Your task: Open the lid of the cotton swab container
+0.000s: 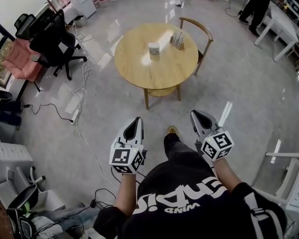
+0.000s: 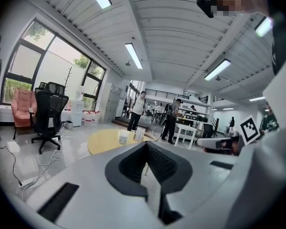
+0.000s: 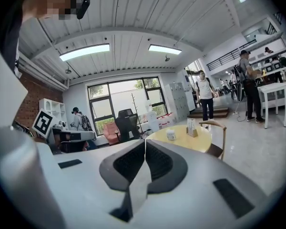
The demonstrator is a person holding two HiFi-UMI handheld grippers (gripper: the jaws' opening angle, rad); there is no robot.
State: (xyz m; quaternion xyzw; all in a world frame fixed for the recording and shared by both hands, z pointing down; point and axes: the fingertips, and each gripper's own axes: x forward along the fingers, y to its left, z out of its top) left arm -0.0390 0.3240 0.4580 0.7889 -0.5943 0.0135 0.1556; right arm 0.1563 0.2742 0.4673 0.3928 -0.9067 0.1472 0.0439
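Observation:
The cotton swab container is a small white tub standing near the middle of a round wooden table, far ahead of me. It also shows small in the left gripper view and the right gripper view. My left gripper is held low near my body, jaws shut and empty. My right gripper is beside it, also shut with nothing between the jaws. Both are well short of the table.
A card stand sits on the table behind the container. A wooden chair stands at the table's right. Black office chairs and floor cables lie to the left. White tables and people are at the far right.

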